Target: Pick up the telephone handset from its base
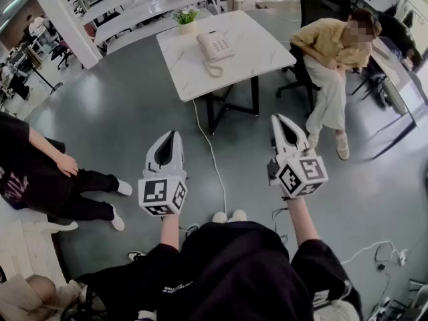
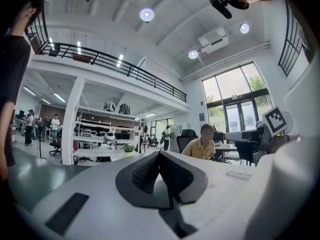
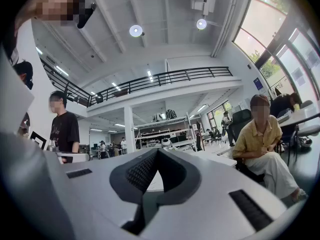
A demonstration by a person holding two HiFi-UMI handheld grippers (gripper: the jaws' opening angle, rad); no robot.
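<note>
A white telephone with its handset resting on the base sits on a white marble table far ahead of me; a coiled cord lies at its front. My left gripper and right gripper hang level over the grey floor, well short of the table. Both point toward it. In the left gripper view, the left gripper has its jaws together with nothing between them. The right gripper looks the same in its own view.
A small potted plant stands at the table's far edge. A person in a yellow shirt sits on a black chair right of the table. Another person in black sits at the left. A white cable runs across the floor.
</note>
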